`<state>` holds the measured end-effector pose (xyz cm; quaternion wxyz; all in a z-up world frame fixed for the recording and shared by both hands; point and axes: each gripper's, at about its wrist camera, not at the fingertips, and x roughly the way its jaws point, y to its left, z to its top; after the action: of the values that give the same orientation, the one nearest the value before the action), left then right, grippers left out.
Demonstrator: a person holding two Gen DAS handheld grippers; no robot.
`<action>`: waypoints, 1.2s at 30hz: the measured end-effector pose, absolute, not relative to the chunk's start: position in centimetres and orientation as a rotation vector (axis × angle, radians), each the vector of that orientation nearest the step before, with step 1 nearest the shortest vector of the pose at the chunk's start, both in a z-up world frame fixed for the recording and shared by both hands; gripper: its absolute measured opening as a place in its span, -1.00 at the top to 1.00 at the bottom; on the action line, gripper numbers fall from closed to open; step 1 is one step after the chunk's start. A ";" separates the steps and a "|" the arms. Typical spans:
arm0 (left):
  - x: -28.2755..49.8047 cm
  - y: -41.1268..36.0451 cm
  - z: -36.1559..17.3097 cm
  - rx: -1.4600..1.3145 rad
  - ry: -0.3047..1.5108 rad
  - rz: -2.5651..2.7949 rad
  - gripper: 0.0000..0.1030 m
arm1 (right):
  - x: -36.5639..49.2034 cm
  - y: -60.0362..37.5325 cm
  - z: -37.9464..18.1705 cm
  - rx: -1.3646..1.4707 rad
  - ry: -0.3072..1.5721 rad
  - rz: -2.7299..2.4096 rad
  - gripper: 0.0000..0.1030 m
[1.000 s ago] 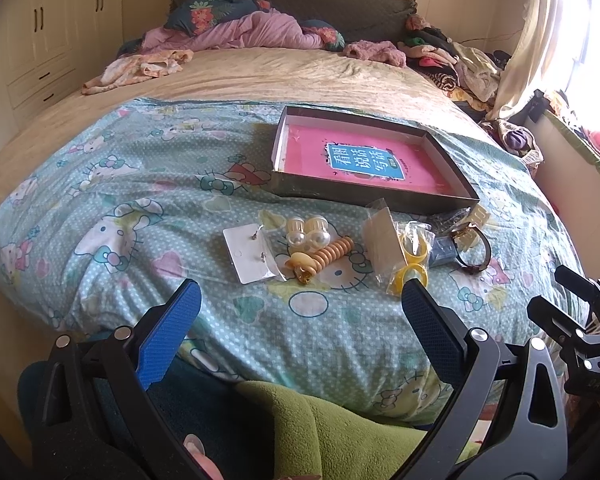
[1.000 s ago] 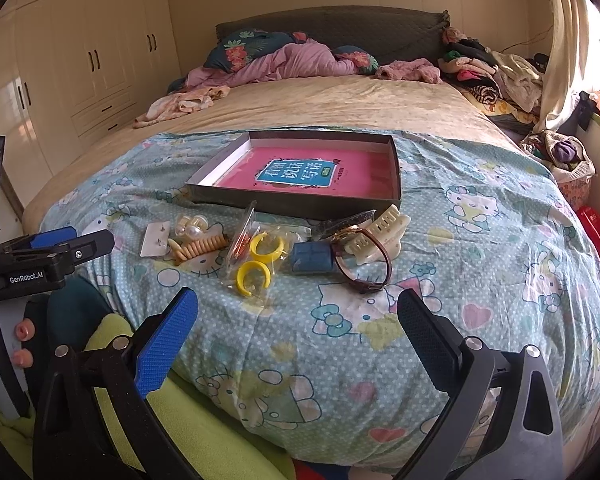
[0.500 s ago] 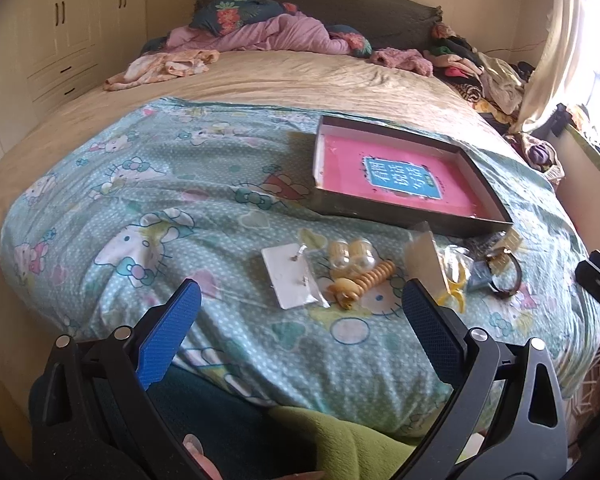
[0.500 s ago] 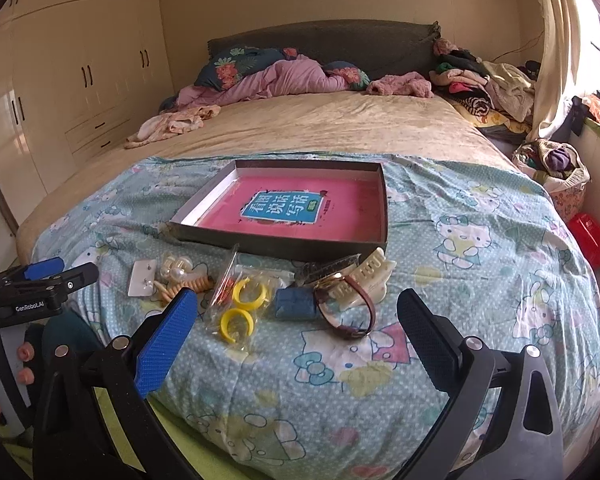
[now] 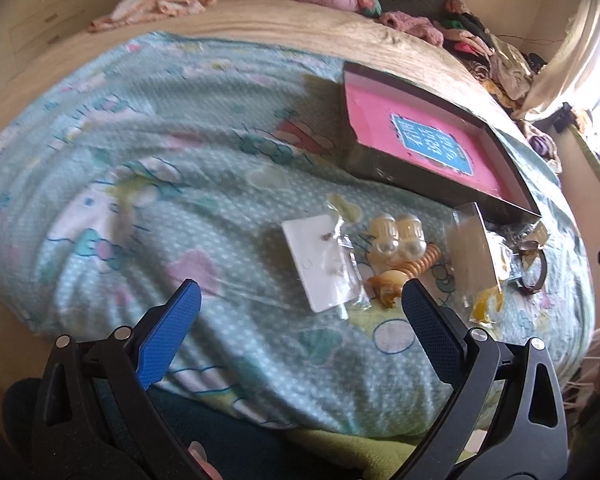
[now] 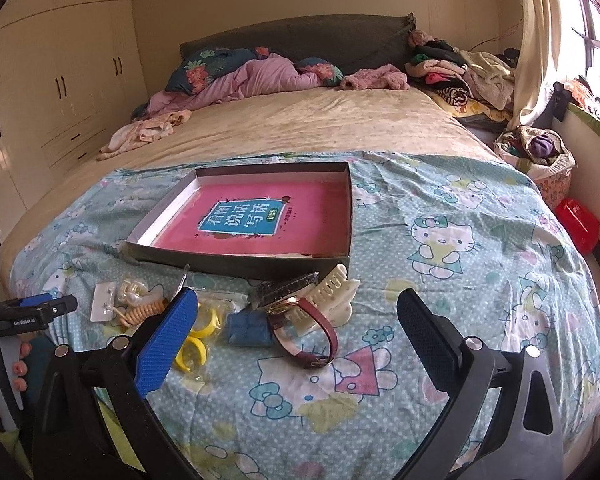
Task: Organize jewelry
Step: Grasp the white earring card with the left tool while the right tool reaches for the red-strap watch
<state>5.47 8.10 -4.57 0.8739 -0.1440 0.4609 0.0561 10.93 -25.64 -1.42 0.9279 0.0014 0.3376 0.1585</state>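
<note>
Nothing has yet been sorted: the shallow dark cardboard box with a pink book inside (image 6: 260, 220) holds no jewelry. All pieces are heaped along the near edge of the teal cartoon-print bedspread (image 6: 440, 280), just in front of the box: a white earring card (image 5: 320, 264), pearl-tipped clips (image 5: 396, 236), yellow plastic rings in a clear bag (image 6: 194, 340), a burgundy-strapped wristwatch (image 6: 304, 332) and a cream claw hair clip (image 6: 332, 296). The left gripper (image 5: 300, 308) and the right gripper (image 6: 296, 316) are held spread wide, grasping nothing. The overlapping watch and clip may hinder single picks.
</note>
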 end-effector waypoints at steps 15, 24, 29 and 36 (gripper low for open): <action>9.0 7.1 -7.9 -0.245 1.024 0.125 -0.09 | 13.9 -25.2 -7.1 0.004 0.832 0.297 -0.91; 9.4 7.4 -6.3 -0.234 0.944 0.082 0.40 | 15.9 -23.9 -9.9 0.046 0.896 0.289 -0.91; 9.6 7.4 -4.5 -0.211 0.890 0.073 0.41 | 16.6 -24.4 -10.7 0.167 0.926 0.297 -0.58; 11.1 6.9 -2.7 -0.212 0.851 0.048 0.40 | 16.4 -25.0 -10.4 0.213 0.919 0.353 -0.12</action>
<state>11.13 6.94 -2.72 0.9052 -0.1025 0.4117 0.0235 16.43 -25.04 -10.44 0.8759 0.1022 0.4402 0.1692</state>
